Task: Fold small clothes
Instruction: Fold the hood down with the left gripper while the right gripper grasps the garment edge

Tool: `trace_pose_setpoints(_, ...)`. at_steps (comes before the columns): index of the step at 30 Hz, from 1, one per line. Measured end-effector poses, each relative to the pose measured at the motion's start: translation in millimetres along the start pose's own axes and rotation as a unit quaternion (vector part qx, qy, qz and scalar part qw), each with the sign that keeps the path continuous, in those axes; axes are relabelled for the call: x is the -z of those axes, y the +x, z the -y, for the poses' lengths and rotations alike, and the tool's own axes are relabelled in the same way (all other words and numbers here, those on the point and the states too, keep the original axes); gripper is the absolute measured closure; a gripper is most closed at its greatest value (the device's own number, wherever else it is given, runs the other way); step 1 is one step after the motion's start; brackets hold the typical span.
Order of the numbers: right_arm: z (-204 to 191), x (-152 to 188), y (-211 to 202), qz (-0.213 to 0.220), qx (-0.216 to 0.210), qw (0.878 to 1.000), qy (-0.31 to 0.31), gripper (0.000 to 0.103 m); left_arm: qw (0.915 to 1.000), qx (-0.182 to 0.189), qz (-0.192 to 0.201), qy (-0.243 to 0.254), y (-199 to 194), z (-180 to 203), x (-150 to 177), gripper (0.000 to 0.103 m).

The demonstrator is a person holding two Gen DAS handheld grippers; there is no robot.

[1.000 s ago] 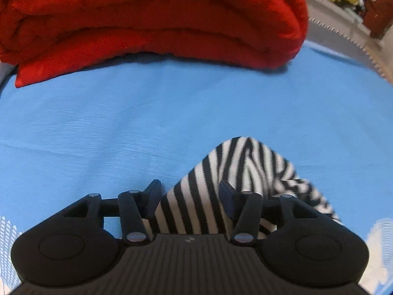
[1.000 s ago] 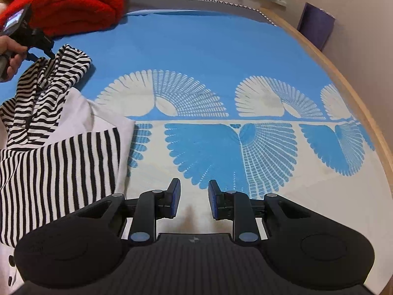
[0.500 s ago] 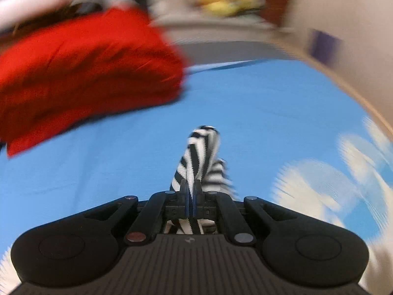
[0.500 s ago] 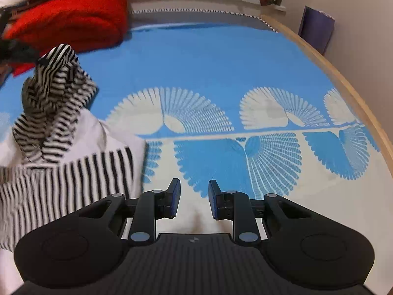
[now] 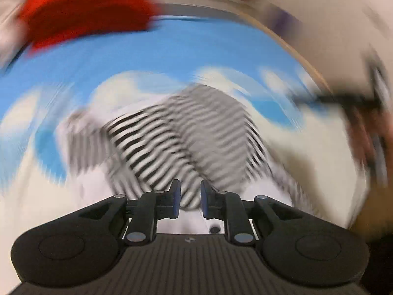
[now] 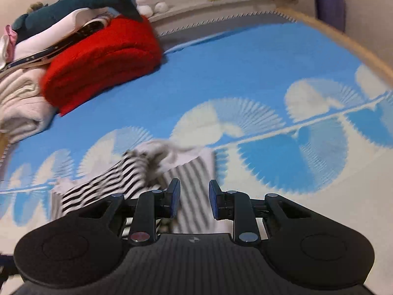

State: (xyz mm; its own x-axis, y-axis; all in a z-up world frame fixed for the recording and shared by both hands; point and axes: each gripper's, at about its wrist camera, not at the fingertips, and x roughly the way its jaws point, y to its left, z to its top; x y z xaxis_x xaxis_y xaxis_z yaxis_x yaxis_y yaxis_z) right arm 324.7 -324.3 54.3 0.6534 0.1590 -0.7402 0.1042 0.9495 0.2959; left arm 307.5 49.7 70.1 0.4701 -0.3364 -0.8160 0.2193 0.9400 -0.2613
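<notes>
Lying crumpled on the blue-and-white patterned bed cover (image 6: 245,73), the striped garment (image 6: 137,174) sits toward the near edge of the bed, left of centre in the right wrist view. Its black-and-white striped sections are bunched over a plain white part. Heavy motion blur covers the left wrist view, so fold lines cannot be read there.

Left gripper (image 5: 190,198): jaws spread a little, with striped fabric visible in the gap beyond them. No pinch on the cloth can be seen; whether the pads touch it cannot be told.

Right gripper (image 6: 194,199): jaws spread, holding nothing, positioned above the near right portion of the garment.

Far left corner of the bed: a folded red blanket (image 6: 103,61) rests beside a stack of pale folded textiles (image 6: 22,103). A dark blue shark plush (image 6: 73,2) lies on top of that stack.
</notes>
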Motion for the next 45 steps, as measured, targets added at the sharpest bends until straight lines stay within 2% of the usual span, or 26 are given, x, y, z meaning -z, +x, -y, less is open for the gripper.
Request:
trace_pose_setpoints(1, -2, 3, 4, -0.009, -0.008, 1.000, 0.007, 0.076, 0.9983, -0.001, 0.011, -0.057, 7, -12, 0, 0.083)
trace_pose_setpoints(3, -6, 8, 13, -0.026, -0.020, 0.999, 0.019, 0.076, 0.9881, -0.003, 0.018, -0.153, 26, -33, 7, 0.077)
trace_pose_setpoints(5, -12, 12, 24, -0.042, -0.028, 0.998, 0.031, 0.076, 0.9725, -0.012, -0.018, -0.232, 57, -55, 2, 0.077)
trace_pose_setpoints(6, -15, 15, 29, -0.050, -0.032, 0.998, 0.038, 0.076, 0.9668, -0.007, -0.027, -0.254, 65, -62, 0, 0.077)
trace_pose_setpoints(10, -29, 20, 53, -0.074, -0.041, 0.995, 0.050, 0.076, 0.9539, 0.027, -0.049, -0.295, 97, -83, -11, 0.077)
trace_pose_setpoints(12, -36, 21, 64, -0.083, -0.039, 0.995, 0.048, 0.076, 0.9485, 0.026, -0.063, -0.310, 112, -89, -9, 0.073)
trace_pose_setpoints(16, -46, 22, 86, -0.096, -0.030, 0.994, 0.040, 0.076, 0.9395, 0.009, -0.080, -0.333, 122, -91, 2, 0.073)
trace_pose_setpoints(21, -54, 29, 111, -0.118, -0.022, 0.992, 0.026, 0.076, 0.9432, 0.019, -0.096, -0.317, 138, -84, 4, 0.073)
trace_pose_setpoints(23, -56, 30, 112, -0.111, -0.022, 0.993, 0.017, 0.086, 0.9484, 0.017, -0.093, -0.303, 139, -80, 4, 0.074)
trace_pose_setpoints(24, -56, 30, 111, -0.106, -0.028, 0.994, 0.015, 0.098, 0.9501, 0.015, -0.091, -0.298, 140, -79, 5, 0.097)
trace_pose_setpoints(25, -56, 29, 110, -0.101, -0.037, 0.994, 0.019, 0.101, 0.9508, 0.012, -0.080, -0.299, 135, -80, 4, 0.102)
trace_pose_setpoints(27, -48, 25, 102, -0.084, -0.070, 0.992, 0.057, 0.102, 0.9568, 0.010, -0.037, -0.288, 117, -81, -6, 0.103)
trace_pose_setpoints(28, -42, 21, 95, -0.075, -0.089, 0.989, 0.091, 0.102, 0.9604, 0.013, 0.003, -0.278, 98, -82, -17, 0.103)
trace_pose_setpoints(31, -22, 8, 59, -0.013, -0.189, 0.963, 0.194, 0.102, 0.9623, 0.032, 0.112, -0.246, 42, -85, -40, 0.103)
trace_pose_setpoints(32, -15, 7, 48, 0.005, -0.216, 0.952, 0.217, 0.102, 0.9614, 0.031, 0.134, -0.239, 29, -88, -43, 0.103)
trace_pose_setpoints(33, -9, 9, 43, 0.008, -0.232, 0.944, 0.233, 0.102, 0.9609, 0.027, 0.138, -0.239, 22, -91, -44, 0.103)
trace_pose_setpoints(34, -2, 13, 43, 0.000, -0.242, 0.937, 0.250, 0.102, 0.9622, 0.019, 0.119, -0.244, 21, -98, -43, 0.103)
trace_pose_setpoints(35, 4, 18, 47, -0.021, -0.237, 0.936, 0.260, 0.102, 0.9646, 0.008, 0.084, -0.250, 28, -104, -39, 0.103)
trace_pose_setpoints(37, 13, 35, 67, -0.110, -0.171, 0.947, 0.250, 0.102, 0.9655, -0.011, -0.014, -0.260, 54, -114, -25, 0.102)
trace_pose_setpoints(38, 16, 46, 79, -0.158, -0.128, 0.951, 0.233, 0.102, 0.9620, -0.016, -0.066, -0.264, 70, -117, -16, 0.101)
trace_pose_setpoints(39, 19, 58, 90, -0.194, -0.076, 0.955, 0.213, 0.101, 0.9578, -0.016, -0.099, -0.269, 81, -120, -8, 0.101)
trace_pose_setpoints(40, 20, 64, 93, -0.202, -0.040, 0.958, 0.197, 0.098, 0.9548, -0.014, -0.107, -0.277, 86, -122, -3, 0.100)
trace_pose_setpoints(41, 20, 67, 94, -0.199, -0.013, 0.963, 0.183, 0.098, 0.9533, -0.014, -0.105, -0.283, 86, -124, -2, 0.090)
trace_pose_setpoints(42, 19, 65, 93, -0.190, -0.012, 0.966, 0.178, 0.098, 0.9533, -0.017, -0.097, -0.286, 84, -125, -3, 0.075)
trace_pose_setpoints(44, 13, 54, 86, -0.156, -0.047, 0.970, 0.181, 0.096, 0.9523, -0.019, -0.069, -0.297, 77, -127, -6, 0.061)
trace_pose_setpoints(45, 9, 50, 83, -0.141, -0.061, 0.972, 0.180, 0.085, 0.9500, -0.012, -0.057, -0.307, 74, -129, -7, 0.059)
